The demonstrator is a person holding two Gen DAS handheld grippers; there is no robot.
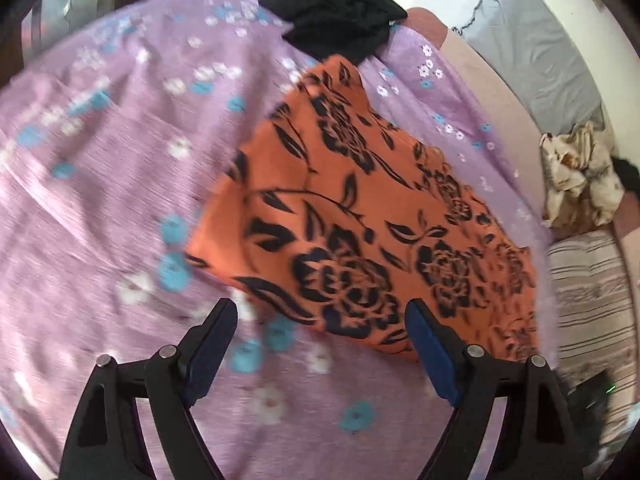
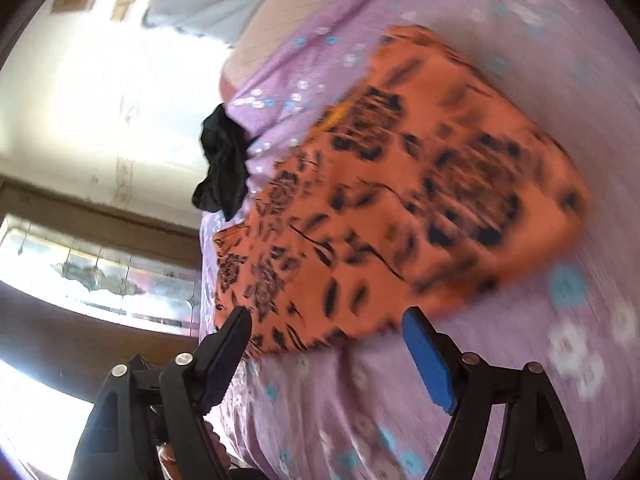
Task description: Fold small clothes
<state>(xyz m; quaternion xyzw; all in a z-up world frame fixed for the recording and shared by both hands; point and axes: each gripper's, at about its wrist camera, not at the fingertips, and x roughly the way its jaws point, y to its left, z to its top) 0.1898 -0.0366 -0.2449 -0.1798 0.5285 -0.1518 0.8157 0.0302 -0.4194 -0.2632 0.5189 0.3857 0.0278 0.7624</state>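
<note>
Nearest the lens, the left claw hangs with jaws wide apart and empty, just above the near edge of the orange floral garment. That garment lies partly folded on the lilac flowered bedsheet — a black garment is bunched at its far end. In the right wrist view, the right claw also gapes empty at the orange cloth's corner. To fold well, each claw should pinch one corner — both layers — then lift evenly across.
</note>
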